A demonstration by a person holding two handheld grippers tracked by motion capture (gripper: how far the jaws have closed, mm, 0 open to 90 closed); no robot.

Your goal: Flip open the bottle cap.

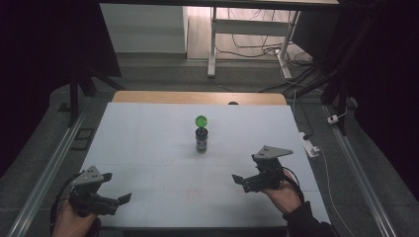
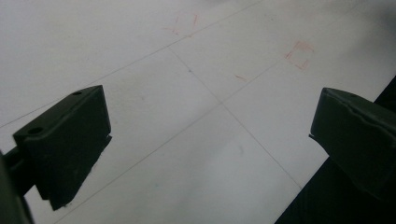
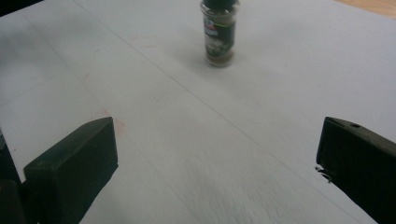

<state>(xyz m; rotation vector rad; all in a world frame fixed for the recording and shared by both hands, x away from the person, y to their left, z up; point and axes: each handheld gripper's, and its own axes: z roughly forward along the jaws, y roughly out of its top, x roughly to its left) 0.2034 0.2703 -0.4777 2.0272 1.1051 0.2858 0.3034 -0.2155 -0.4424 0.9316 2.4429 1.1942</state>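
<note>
Jaws spread wide on both sides, with nothing between them: the right gripper (image 1: pixel 249 180) hangs over the near right part of the table (image 1: pixel 148 148), and the left gripper (image 1: pixel 106 200) sits low at the near left corner, equally empty.

The table is a broad white sheet with faint pencil lines and small red marks. Standing upright near its middle, well apart from either gripper, is the small dark spice jar (image 1: pixel 201 139); a green ball (image 1: pixel 200 121) rests on its top. In the right gripper view the spice jar (image 3: pixel 218 35) lies ahead of the open jaws.

The step in hand looks like the right gripper's approach to the jar. It would go best with a level, slow advance, jaws centred on the labelled body and kept below the ball, so that the ball is not knocked off.
</note>
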